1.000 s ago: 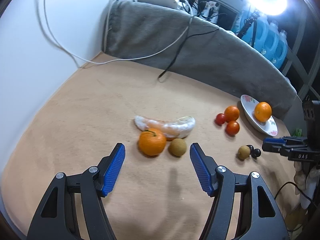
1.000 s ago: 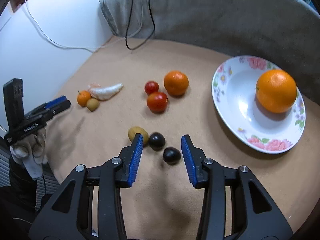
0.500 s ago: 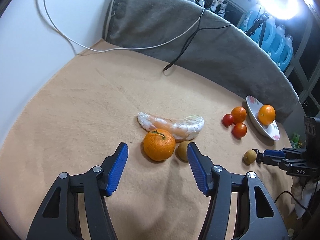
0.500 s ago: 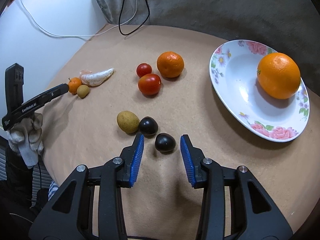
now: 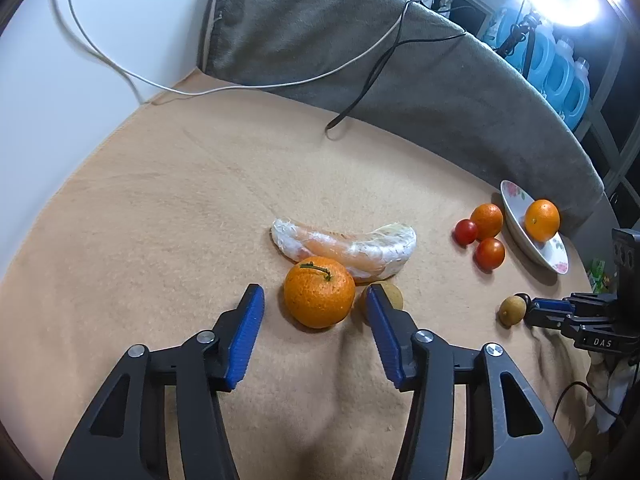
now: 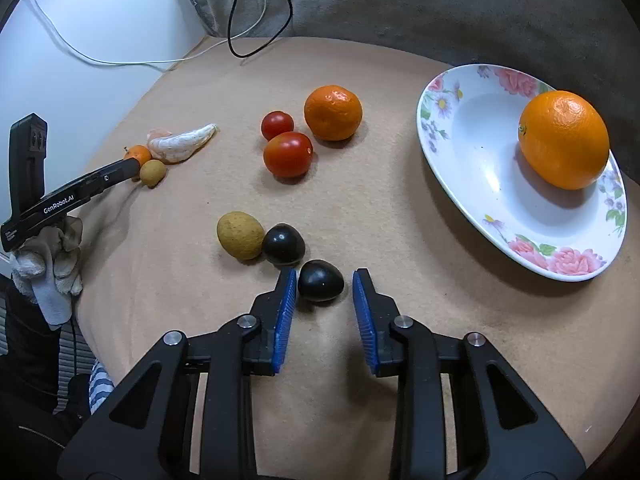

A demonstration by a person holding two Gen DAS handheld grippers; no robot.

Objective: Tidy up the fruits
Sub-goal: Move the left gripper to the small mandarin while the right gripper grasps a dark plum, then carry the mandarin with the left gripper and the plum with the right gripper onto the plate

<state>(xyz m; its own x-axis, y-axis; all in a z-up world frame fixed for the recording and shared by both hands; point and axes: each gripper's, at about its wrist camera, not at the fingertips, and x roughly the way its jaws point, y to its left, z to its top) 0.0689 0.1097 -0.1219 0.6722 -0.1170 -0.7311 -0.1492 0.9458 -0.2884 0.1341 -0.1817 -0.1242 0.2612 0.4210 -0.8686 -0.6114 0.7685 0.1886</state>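
left tool (image 5: 314, 330): closing, small mandarin (image 5: 319, 292) between pads, not gripped yet
right tool (image 6: 324, 312): closing round dark fruit (image 6: 320, 280), gap remains
plate (image 6: 460, 168): ahead-right, holds orange (image 6: 564, 140)

Plate (image 6: 472, 184) at right on the cloth-covered table (image 6: 400, 208), one orange (image 6: 563, 139) in it. Left of the plate: a mandarin (image 6: 333, 112) with two tomatoes (image 6: 287, 155) just beside it. Nearer the camera: a longan (image 6: 240, 235) touching one of two dark fruits (image 6: 283, 244). Far left: a peeled segment (image 6: 182, 143), a small mandarin (image 6: 137, 155) and a second longan (image 6: 152, 173) clustered
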